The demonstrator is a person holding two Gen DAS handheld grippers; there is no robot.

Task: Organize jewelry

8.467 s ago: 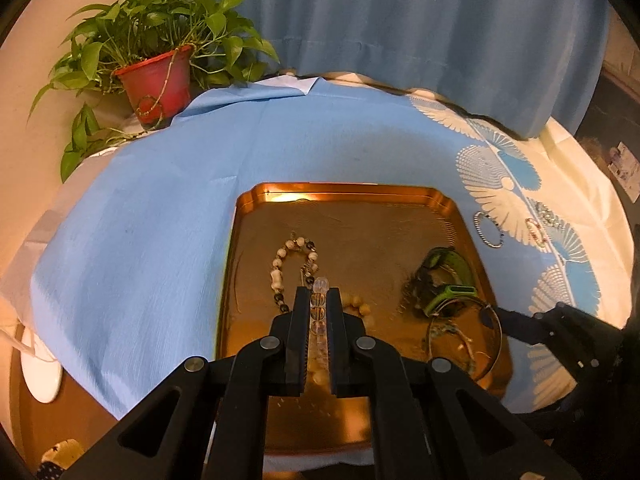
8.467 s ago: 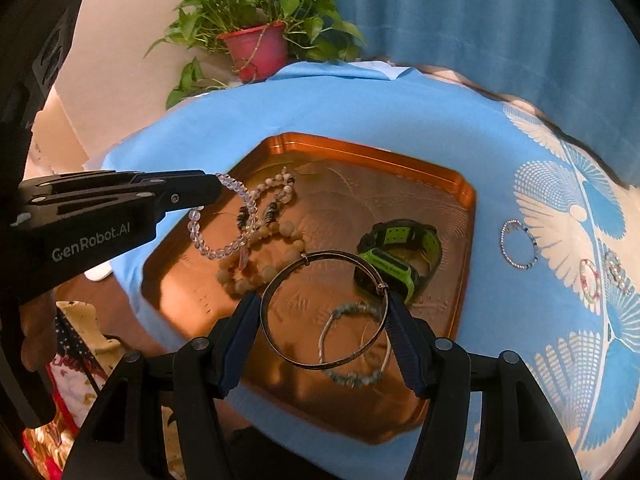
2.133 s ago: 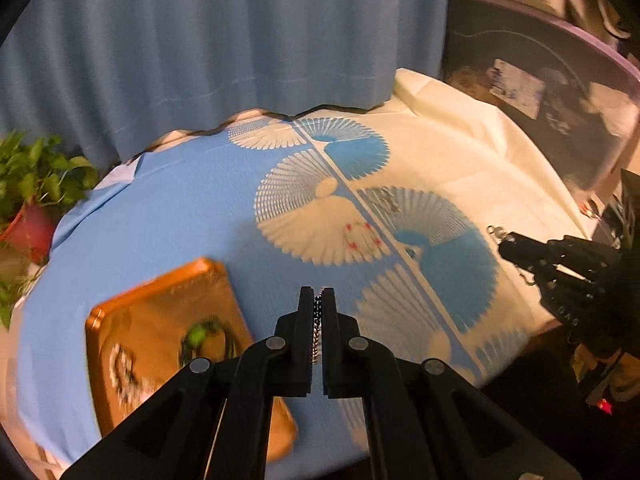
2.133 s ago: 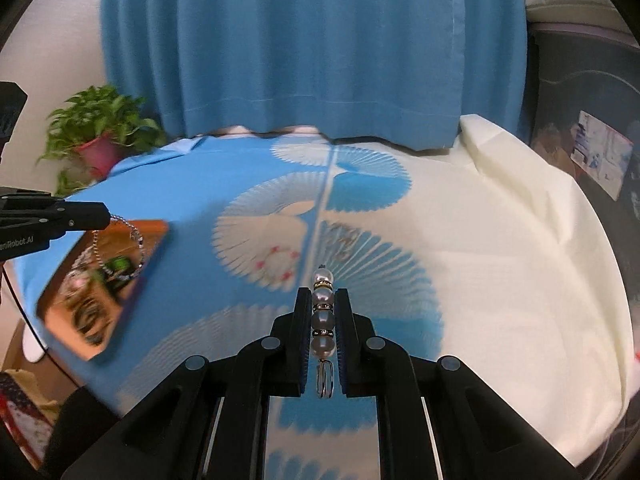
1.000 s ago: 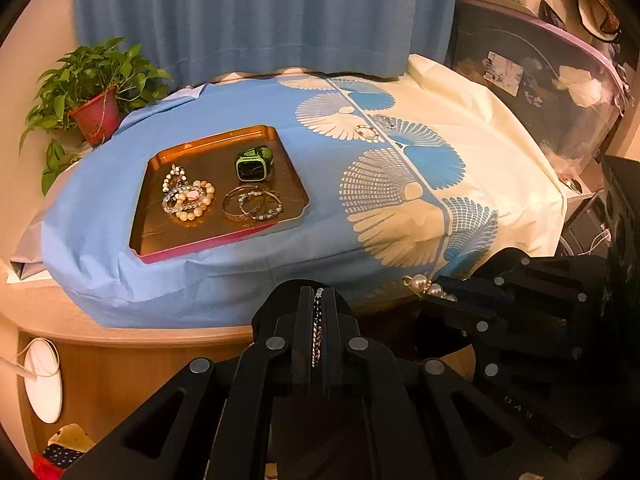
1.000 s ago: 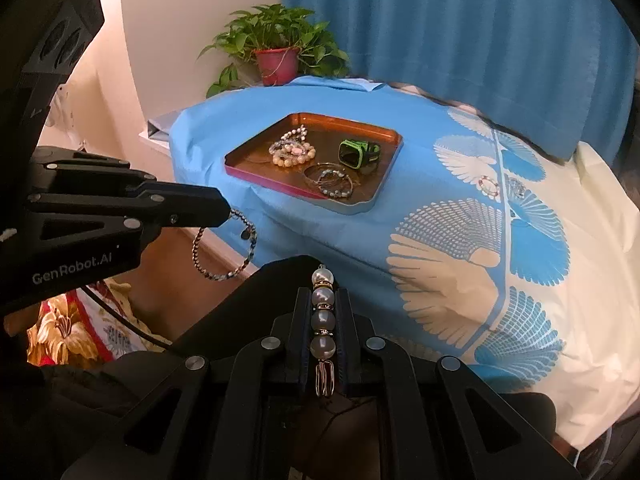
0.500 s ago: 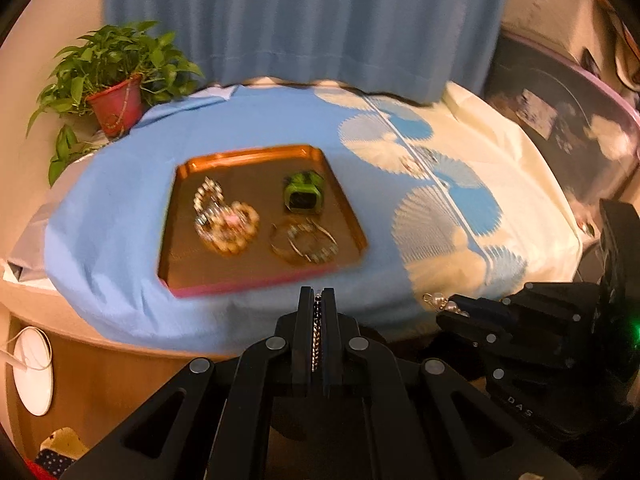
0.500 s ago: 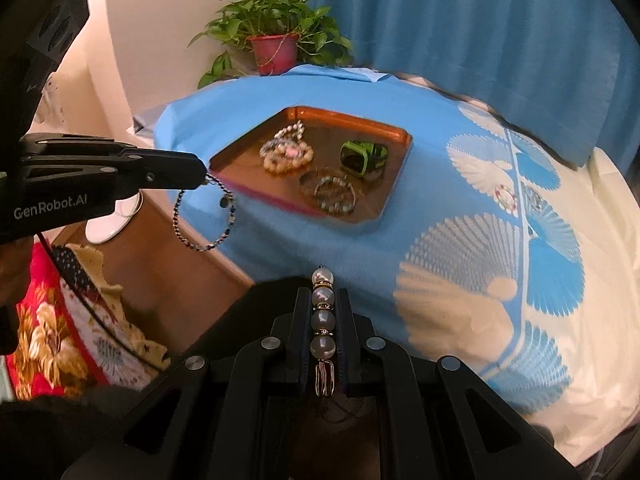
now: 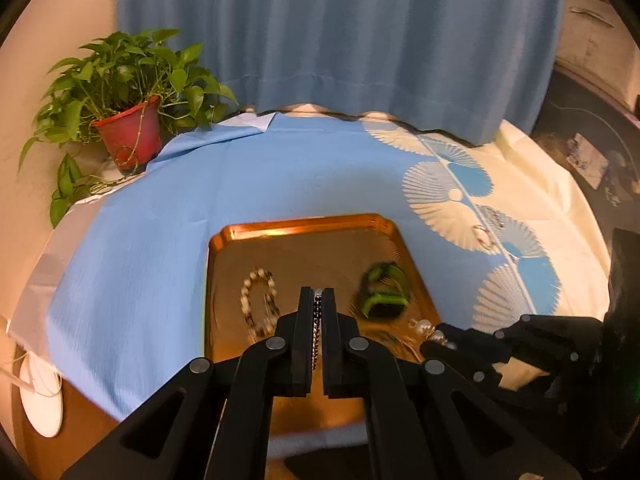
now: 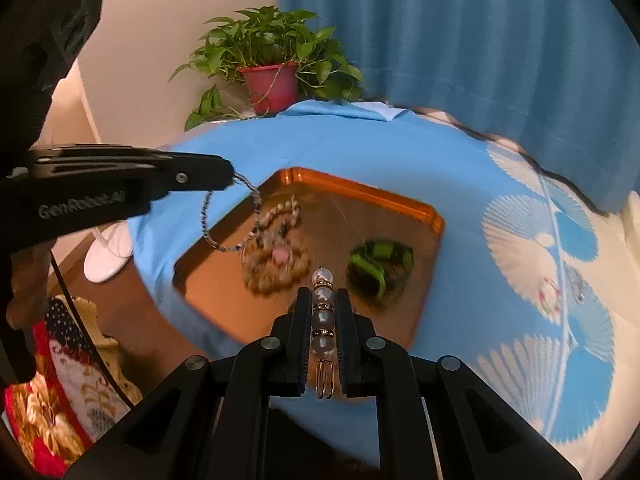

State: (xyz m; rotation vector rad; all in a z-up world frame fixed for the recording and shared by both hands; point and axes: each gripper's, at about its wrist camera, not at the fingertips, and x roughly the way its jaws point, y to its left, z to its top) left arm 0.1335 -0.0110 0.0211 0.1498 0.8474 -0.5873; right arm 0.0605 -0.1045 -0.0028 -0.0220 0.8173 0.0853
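My left gripper is shut on a thin dark beaded bracelet; in the right wrist view that bracelet hangs as a loop from the left gripper above the copper tray's left edge. My right gripper is shut on a pearl bracelet with a gold clasp, above the tray's near edge; it shows in the left wrist view. The copper tray holds a green watch, beaded bracelets and bangles.
A potted plant stands at the back left by the blue curtain. Two small bracelets lie on the fan-patterned cloth to the right. A white round object sits on the floor at left.
Both grippers have moved forward and closer to the tray, each still holding its bracelet. The tray now fills the middle of both views.
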